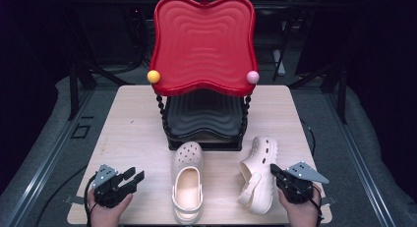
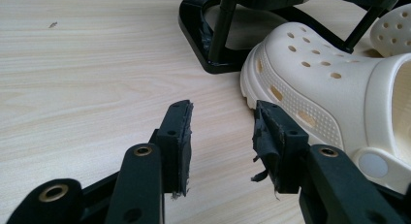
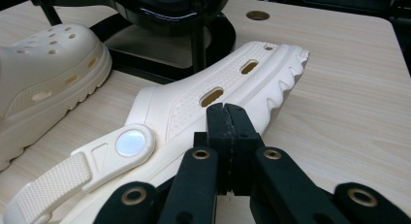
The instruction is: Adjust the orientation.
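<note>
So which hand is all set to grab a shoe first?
Probably the left. The left gripper has open jaws aimed at the upright shoe, nothing between them. The right gripper sits by the tipped-over shoe but its jaws are shut and empty, so it must open first.

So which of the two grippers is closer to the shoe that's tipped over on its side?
The right. The right gripper, jaws shut, sits right against the tipped clog, by its sole edge. The left gripper, jaws open, is across the table, beyond the upright clog.
</note>
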Demonstrator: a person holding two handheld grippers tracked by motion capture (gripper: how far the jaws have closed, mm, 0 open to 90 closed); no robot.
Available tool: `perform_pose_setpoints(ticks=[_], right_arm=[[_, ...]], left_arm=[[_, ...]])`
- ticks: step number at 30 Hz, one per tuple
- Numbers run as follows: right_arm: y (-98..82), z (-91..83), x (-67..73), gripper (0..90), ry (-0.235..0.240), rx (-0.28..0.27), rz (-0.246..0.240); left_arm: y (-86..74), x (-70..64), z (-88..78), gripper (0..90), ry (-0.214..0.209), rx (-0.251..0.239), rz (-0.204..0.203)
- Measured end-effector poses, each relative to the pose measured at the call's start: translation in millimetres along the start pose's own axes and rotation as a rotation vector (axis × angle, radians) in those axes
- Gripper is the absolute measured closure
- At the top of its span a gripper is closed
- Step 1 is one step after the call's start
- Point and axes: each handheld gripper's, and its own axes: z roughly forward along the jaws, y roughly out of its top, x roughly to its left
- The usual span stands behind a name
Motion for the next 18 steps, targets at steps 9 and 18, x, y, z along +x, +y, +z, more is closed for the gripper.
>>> perform_pose_setpoints(ticks=[9,18], right_arm=[[-1.5,-3.7,-6.1,90.0,-0.013,0.008,0.034],[-5.0,-6.9,-17.9,90.0,-0.036,0.008,0.087]], left_arm=[[0.0,2.3,-1.0,57.8,0.006,-0.009,-0.009],[-0.3,2.4,0.6,57.7,0.004,-0.003,-0.008]])
